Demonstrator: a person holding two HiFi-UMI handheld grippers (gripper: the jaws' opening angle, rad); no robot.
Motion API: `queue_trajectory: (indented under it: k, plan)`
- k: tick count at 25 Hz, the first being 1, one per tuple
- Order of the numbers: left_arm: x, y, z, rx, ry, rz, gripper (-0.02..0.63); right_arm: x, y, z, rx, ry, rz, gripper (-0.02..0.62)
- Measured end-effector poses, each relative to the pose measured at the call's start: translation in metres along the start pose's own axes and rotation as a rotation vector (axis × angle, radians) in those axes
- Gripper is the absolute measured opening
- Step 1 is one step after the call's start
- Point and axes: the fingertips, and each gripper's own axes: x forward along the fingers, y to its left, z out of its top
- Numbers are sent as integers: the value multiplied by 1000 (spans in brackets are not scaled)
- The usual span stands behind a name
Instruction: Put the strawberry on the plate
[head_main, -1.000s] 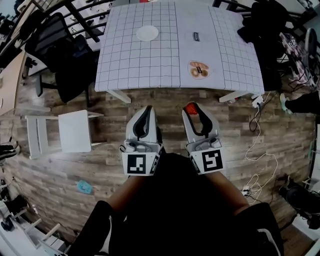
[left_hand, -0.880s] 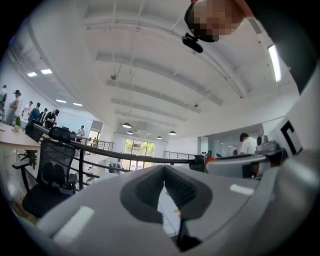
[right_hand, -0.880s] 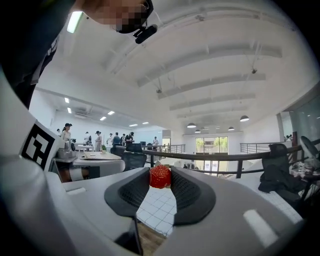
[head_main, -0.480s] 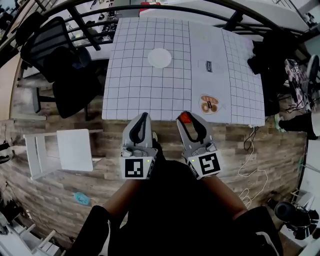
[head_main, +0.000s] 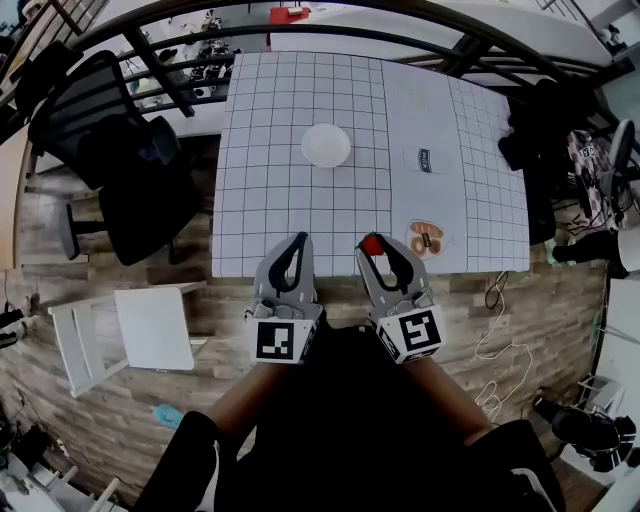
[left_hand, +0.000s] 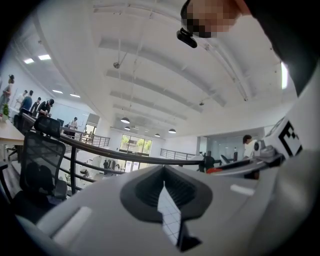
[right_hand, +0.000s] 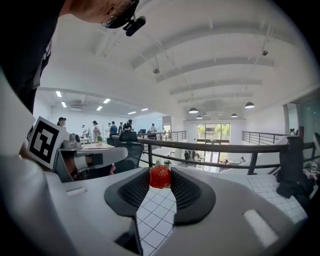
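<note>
A red strawberry (right_hand: 160, 177) is pinched between the tips of my right gripper (right_hand: 160, 178), which is shut on it. In the head view the strawberry (head_main: 372, 244) hangs over the near edge of the gridded white table (head_main: 280, 200), held by the right gripper (head_main: 374, 246). The white plate (head_main: 326, 145) lies farther back near the table's middle. My left gripper (head_main: 297, 242) hovers beside the right one at the same edge, jaws closed together with nothing between them; the left gripper (left_hand: 163, 186) shows only a thin slit of table.
A small printed plate (head_main: 425, 240) and a dark label (head_main: 425, 160) lie on the table's right half. A black office chair (head_main: 110, 150) stands left of the table, a white stool (head_main: 150, 325) on the wooden floor. Cables (head_main: 500, 340) trail at the right.
Both grippers have come forward from over the wooden floor to the table's near edge, the right one carrying the strawberry. The table and plate now appear closer.
</note>
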Motion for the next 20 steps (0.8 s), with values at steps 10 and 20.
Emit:
queue_trajectory:
  k: [10,20]
  plan:
    - [14,19,1,44,-10,3,9,20,7,2,-25,7,20,127]
    - [21,13,-6,96,24,58,9,37,-14,16,42,-29,41,129]
